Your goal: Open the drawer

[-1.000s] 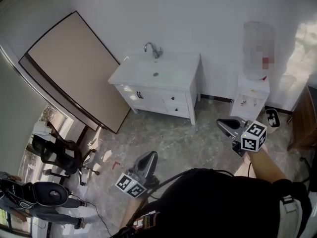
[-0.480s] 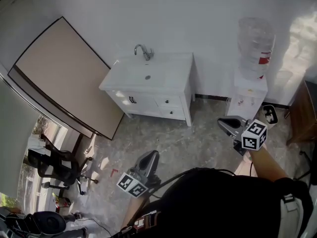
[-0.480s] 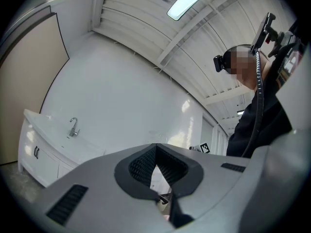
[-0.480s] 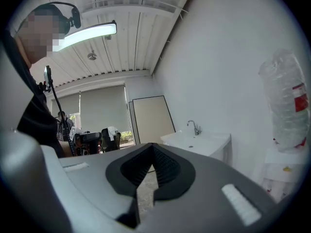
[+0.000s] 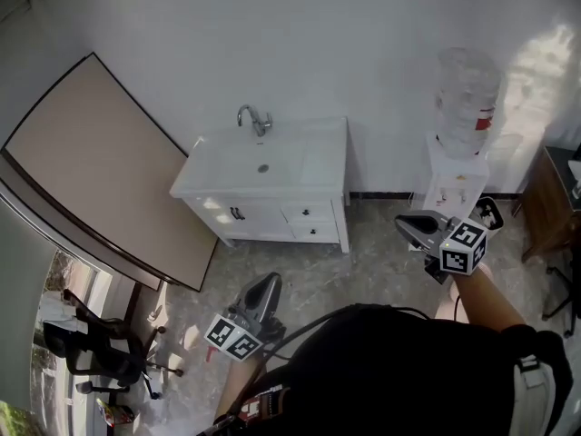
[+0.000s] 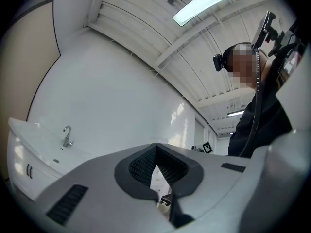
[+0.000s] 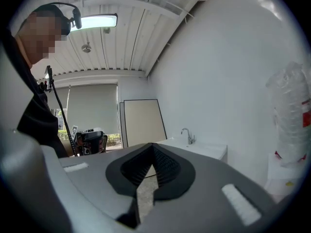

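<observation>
A white vanity (image 5: 320,153) with a sink and faucet (image 5: 253,118) stands against the far wall. Its two small drawers (image 5: 307,212) with dark knobs sit at the front right, both closed, beside doors with dark handles (image 5: 236,213). My left gripper (image 5: 269,281) hangs low over the floor, well short of the vanity, shut and empty. My right gripper (image 5: 405,224) is held further right, pointing roughly level, also shut on nothing. The left gripper view shows the vanity (image 6: 19,152) far off at the left; the right gripper view has the vanity (image 7: 206,150) at mid right.
A water dispenser (image 5: 457,175) with a large bottle (image 5: 467,89) stands right of the vanity, a small bin (image 5: 491,213) beside it. A brown cabinet (image 5: 547,209) is at the right edge. A big beige board (image 5: 95,166) leans on the left wall. An office chair (image 5: 100,357) stands lower left.
The person has walked toward the vanity, which now sits lower and further left in the head view. Both grippers came along, still shut. The person at lower left has left the picture.
</observation>
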A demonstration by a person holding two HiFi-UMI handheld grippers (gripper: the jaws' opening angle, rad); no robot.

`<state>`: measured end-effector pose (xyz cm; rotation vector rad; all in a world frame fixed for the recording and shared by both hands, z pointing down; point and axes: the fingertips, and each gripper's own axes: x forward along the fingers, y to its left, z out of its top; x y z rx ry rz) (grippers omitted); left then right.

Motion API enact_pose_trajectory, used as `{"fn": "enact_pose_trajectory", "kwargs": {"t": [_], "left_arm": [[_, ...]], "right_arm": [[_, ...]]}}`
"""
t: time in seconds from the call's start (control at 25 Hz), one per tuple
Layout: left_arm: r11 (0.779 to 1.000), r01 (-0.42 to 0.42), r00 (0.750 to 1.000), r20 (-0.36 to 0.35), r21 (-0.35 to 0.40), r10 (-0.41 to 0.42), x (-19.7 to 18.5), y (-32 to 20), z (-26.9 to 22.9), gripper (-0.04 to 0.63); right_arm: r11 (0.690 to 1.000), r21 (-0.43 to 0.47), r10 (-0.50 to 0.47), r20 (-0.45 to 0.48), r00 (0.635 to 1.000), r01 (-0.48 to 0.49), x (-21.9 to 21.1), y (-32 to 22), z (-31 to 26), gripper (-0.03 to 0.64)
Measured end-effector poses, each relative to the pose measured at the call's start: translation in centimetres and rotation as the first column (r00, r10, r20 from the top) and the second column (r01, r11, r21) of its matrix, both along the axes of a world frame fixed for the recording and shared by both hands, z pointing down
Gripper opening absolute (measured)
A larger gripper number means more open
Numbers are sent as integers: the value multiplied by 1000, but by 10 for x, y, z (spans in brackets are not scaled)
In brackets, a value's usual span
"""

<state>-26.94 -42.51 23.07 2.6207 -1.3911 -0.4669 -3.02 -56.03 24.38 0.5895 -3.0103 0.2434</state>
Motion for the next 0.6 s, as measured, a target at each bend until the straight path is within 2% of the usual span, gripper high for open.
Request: {"fn": "enact_pose_trajectory", "kwargs": {"t": [0.36,0.6], "left_arm": [[998,-55,998,-24,-18,55,-88,-47,11,0],[996,-81,996,-31,-33,80,-115,-81,20,0]], "right_arm": [[999,-4,47,-26,999,-48,-83,-32,1,-5],[998,-15,68,-35,997,-68,-110,-60,8,-5]]}}
